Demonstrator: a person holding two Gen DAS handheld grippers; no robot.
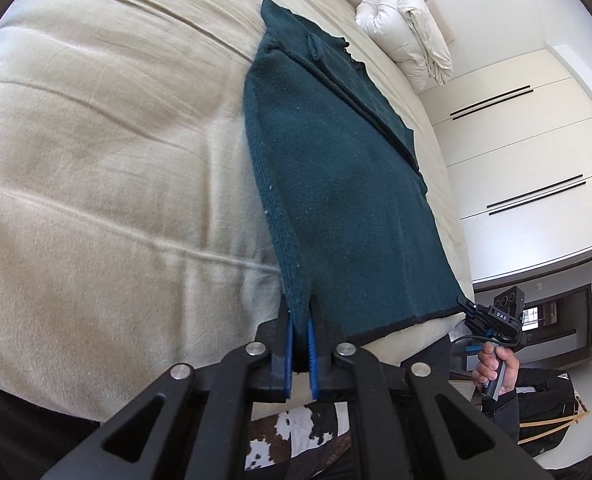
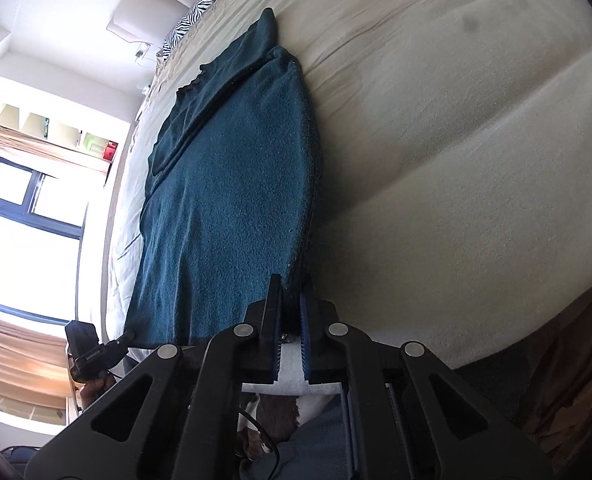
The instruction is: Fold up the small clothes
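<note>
A dark teal knitted sweater lies lengthwise on the beige bed, with one side folded over its middle. My left gripper is shut on one near hem corner of the sweater. My right gripper is shut on the other near hem corner of the sweater. Each gripper shows in the other's view: the right one at the hem's far corner, the left one at the hem's left corner. The hem hangs stretched between them at the bed's near edge.
A rolled white duvet lies at the bed's far end. White wardrobe doors stand beside the bed. A zebra-print pillow sits by the headboard. A bright window is on the other side. A cowhide rug lies below.
</note>
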